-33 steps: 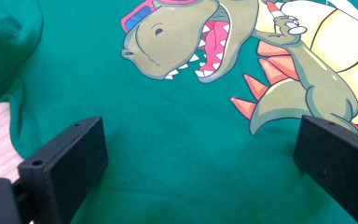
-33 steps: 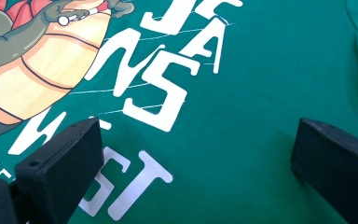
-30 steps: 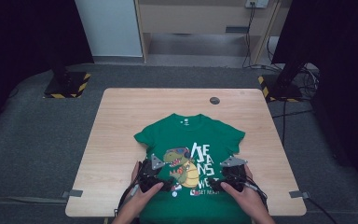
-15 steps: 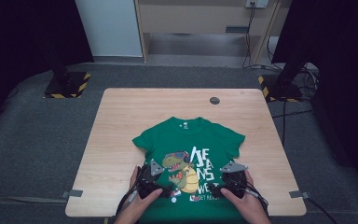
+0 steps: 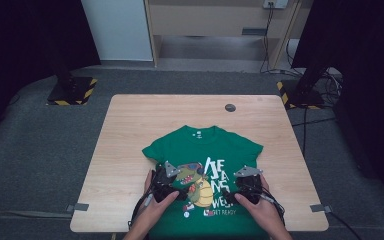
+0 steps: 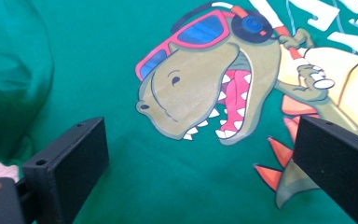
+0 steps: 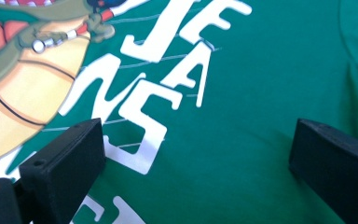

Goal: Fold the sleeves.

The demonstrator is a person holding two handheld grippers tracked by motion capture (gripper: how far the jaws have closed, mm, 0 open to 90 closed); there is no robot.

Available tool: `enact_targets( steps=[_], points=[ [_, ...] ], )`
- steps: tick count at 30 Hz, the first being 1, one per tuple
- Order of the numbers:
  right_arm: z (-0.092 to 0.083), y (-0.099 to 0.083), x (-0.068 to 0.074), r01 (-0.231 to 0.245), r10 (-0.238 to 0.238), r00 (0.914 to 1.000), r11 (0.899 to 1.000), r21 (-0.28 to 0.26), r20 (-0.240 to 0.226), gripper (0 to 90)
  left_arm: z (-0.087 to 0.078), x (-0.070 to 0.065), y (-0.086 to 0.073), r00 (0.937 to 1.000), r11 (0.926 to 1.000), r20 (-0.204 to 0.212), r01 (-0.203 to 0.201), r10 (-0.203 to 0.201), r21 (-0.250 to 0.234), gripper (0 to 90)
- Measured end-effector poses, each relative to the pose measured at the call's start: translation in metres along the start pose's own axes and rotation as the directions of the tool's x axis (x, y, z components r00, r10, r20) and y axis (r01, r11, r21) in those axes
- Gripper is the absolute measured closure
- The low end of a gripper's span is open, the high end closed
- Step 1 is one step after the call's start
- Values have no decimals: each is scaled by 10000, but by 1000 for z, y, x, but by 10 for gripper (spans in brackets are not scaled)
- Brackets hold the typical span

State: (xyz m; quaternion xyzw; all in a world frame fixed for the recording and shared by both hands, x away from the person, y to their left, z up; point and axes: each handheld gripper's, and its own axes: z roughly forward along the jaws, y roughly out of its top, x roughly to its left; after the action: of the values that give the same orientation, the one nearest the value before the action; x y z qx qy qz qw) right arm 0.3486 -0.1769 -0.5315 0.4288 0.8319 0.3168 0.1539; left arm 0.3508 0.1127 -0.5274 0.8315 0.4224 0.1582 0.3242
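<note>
Fingers on the left gripper (image 5: 172,176) and right gripper (image 5: 240,180) are spread wide over the green shirt (image 5: 203,150), which lies flat on the tabletop (image 5: 130,130)'s near side. Best pinch both sides evenly, with no bunching.

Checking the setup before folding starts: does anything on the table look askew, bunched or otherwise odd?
Little stands out. The green T-shirt lies face up, its hem hanging over the table near edge. Its sleeve is tucked in beside the left gripper. Both grippers are open above it.
</note>
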Motion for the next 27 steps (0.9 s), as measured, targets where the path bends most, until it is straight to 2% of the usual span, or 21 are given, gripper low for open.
enact_targets(
  steps=[4, 14, 22, 25, 27],
  points=[
    [-1, -3, 1, 34, -34, 10000, 9999, -108, 1, 27, 2, 0, -4, 10000, 10000, -18, -42, 41, -36, 24],
    [-8, -13, 11, 32, -31, 10000, 9997, -231, 17, 24, -5, -5, -13, 9999, 9999, 35, -122, 122, -19, 21],
    [-15, -20, 21, 133, -134, 9999, 9998, -125, -62, 21, -16, -12, -23, 9994, 9995, 211, -286, 284, 109, 14],
    [-18, -21, 25, 198, -198, 9998, 9998, 26, -92, 20, -17, -12, -23, 9993, 9996, 269, -266, 263, 113, 16],
    [-19, -20, 25, 303, -301, 9994, 9995, 120, -177, 36, -16, -10, -20, 9997, 9998, 165, -205, 204, 6, 28]
  ],
)
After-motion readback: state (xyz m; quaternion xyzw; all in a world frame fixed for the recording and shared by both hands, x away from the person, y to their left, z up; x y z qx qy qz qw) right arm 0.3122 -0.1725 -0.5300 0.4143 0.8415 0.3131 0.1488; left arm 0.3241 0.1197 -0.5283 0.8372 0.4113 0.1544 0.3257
